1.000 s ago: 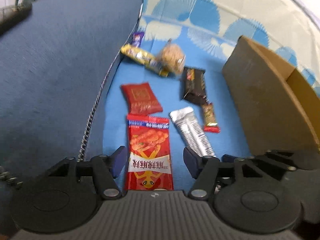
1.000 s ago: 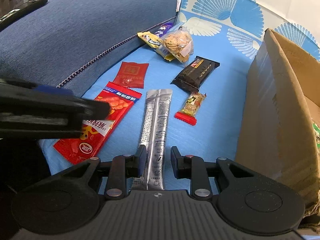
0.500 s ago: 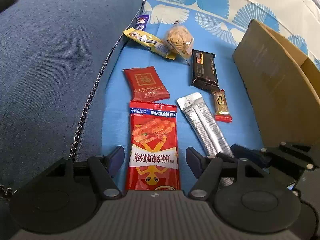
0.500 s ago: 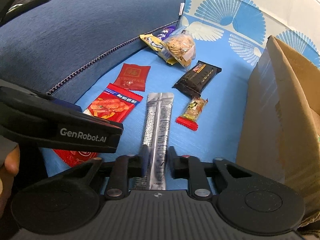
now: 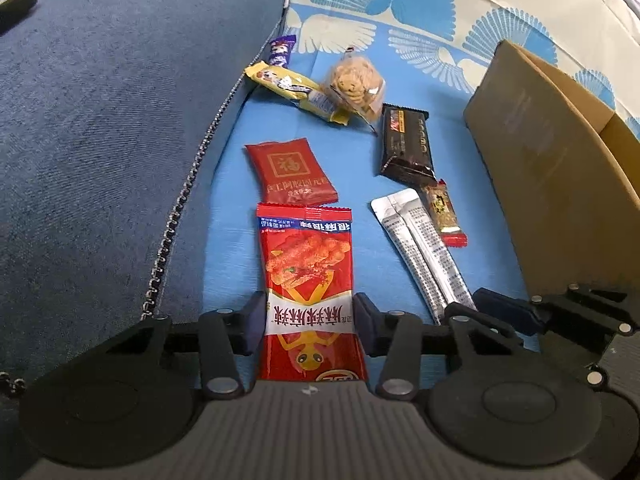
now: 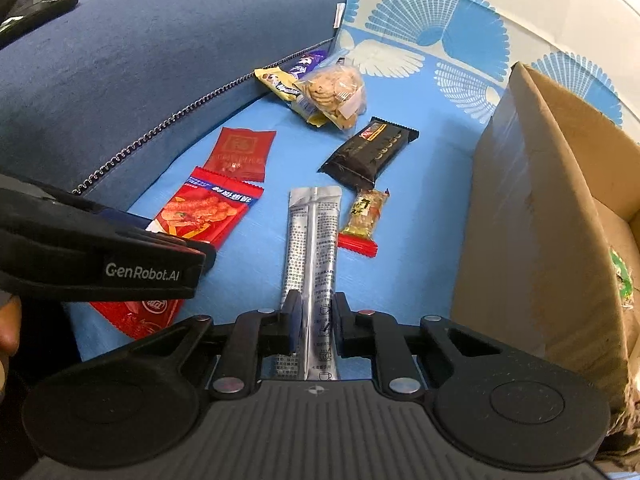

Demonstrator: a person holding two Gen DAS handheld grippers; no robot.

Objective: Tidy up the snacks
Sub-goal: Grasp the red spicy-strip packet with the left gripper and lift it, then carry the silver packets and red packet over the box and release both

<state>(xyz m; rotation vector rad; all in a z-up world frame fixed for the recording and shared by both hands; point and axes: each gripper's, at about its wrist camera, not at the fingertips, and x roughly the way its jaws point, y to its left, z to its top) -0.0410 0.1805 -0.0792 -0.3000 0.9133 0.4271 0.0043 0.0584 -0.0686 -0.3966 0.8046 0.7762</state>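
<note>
Several snacks lie on a blue mat (image 5: 228,184). My left gripper (image 5: 309,322) has its fingers against both sides of the long red snack packet (image 5: 306,264), which also shows in the right wrist view (image 6: 200,216). My right gripper (image 6: 315,318) is closed around the near end of the silver stick packet (image 6: 314,240), which also shows in the left wrist view (image 5: 420,248). Beyond lie a small red sachet (image 5: 290,172), a black bar (image 5: 406,144), a small nut bar (image 5: 442,212), a cookie bag (image 5: 356,84), a yellow packet (image 5: 288,88) and a purple candy (image 5: 280,50).
An open cardboard box (image 6: 548,216) stands at the right, with something green inside (image 6: 620,272); it also shows in the left wrist view (image 5: 560,168). A dark blue sofa cushion (image 5: 100,120) rises on the left. A fan-patterned cloth (image 6: 440,32) covers the back.
Both grippers have lowered and moved forward onto their packets. The left fingers have closed in from wide open onto the red packet. The right fingers have narrowed onto the silver packet.
</note>
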